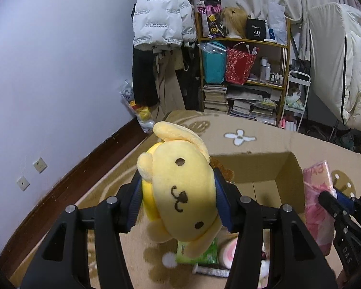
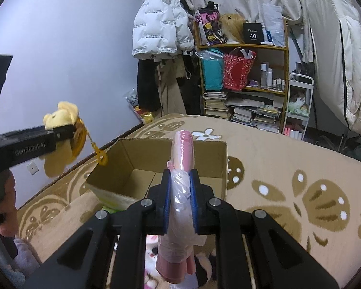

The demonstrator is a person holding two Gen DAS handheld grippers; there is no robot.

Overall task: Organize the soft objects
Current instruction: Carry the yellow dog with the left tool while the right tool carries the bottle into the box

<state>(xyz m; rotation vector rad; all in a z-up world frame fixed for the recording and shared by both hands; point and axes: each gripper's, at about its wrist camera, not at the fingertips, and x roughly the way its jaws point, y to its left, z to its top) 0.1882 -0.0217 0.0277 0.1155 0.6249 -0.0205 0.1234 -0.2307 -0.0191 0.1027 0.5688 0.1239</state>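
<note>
**Two tools loaded above an open box**

Two tools hang over a patterned carpet (image 2: 288, 168), with bare carpet stretching right of the cardboard box (image 2: 142, 159). The box stands open-topped, its visible floor bare. The left tool (image 1: 178, 200) is clenched on a yellow plush dog (image 1: 180, 190), held in the air left of the box. The right tool (image 2: 180, 200) clamps a pink plastic-wrapped pack (image 2: 183, 159), upright at the box's near edge.
</note>
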